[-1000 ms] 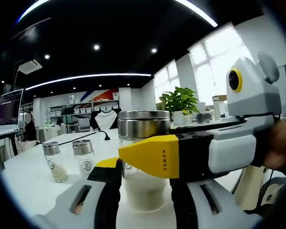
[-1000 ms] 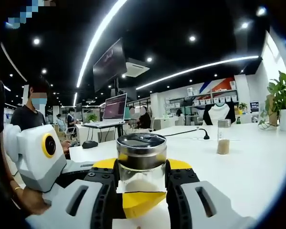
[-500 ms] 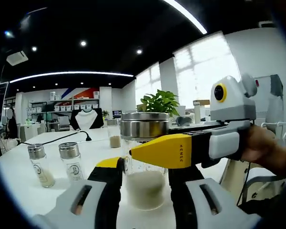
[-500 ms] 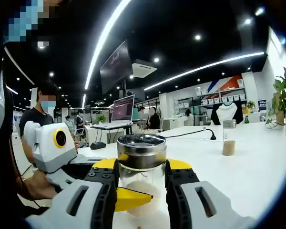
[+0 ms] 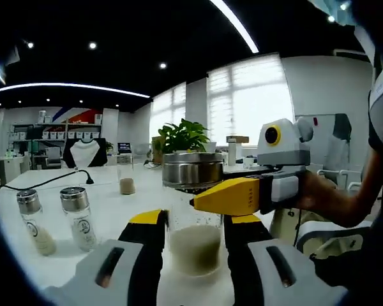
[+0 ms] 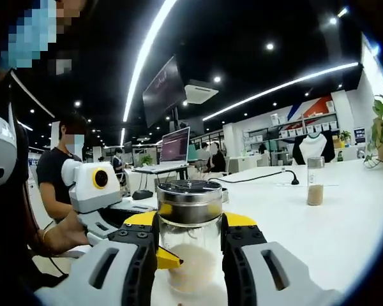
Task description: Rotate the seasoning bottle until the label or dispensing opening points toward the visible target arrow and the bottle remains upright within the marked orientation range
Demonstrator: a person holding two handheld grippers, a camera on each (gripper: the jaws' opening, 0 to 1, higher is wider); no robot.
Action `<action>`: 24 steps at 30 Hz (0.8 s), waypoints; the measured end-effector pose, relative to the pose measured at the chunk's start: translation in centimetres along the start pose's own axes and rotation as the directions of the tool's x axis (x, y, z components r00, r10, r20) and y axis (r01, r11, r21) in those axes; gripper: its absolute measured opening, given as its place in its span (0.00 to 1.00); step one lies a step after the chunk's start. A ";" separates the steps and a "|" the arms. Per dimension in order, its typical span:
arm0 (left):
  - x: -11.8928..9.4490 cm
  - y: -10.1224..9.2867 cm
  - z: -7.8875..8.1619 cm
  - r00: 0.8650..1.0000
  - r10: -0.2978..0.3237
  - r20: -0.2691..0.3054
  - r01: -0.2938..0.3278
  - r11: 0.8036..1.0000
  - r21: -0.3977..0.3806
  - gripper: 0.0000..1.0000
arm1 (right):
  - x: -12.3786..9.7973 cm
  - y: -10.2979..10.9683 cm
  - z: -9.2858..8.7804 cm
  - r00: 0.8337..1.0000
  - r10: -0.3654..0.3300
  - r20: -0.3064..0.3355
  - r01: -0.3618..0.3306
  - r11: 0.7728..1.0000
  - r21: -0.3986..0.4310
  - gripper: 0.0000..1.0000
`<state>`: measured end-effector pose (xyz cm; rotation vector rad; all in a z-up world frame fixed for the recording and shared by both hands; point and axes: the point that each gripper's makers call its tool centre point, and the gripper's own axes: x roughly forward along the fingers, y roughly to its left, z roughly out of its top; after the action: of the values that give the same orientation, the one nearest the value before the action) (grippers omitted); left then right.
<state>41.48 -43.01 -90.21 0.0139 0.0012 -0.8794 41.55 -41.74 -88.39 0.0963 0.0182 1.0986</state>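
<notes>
The seasoning bottle, clear glass with a steel lid and pale powder in its lower half, stands upright on the white table. My left gripper is shut on it, one black-and-yellow jaw on each side. My right gripper reaches in from the right, its yellow jaw lying across the glass just under the lid. In the right gripper view the same bottle sits between the jaws of my right gripper, also shut on it. The left gripper comes in from the left, low at the bottle's base.
Two small steel-capped shakers stand on the table to the left, and another small bottle farther back, also seen as a bottle at the right. A potted plant stands behind. A seated person is at left.
Both views have swung round the bottle. In each view the other gripper's yellow jaw has slid from the bottle's front toward its side. The bottle stays upright in both grips.
</notes>
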 end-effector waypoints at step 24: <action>-0.4 -0.6 0.0 0.955 -0.297 0.002 0.296 0.953 -0.070 0.40 | 0.2 1.4 0.3 0.997 0.080 -0.003 -0.080 0.997 0.010 0.36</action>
<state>40.71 -43.08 -90.19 -0.0493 0.0429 -1.1799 40.42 -40.95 -87.91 0.1052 0.0227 1.1787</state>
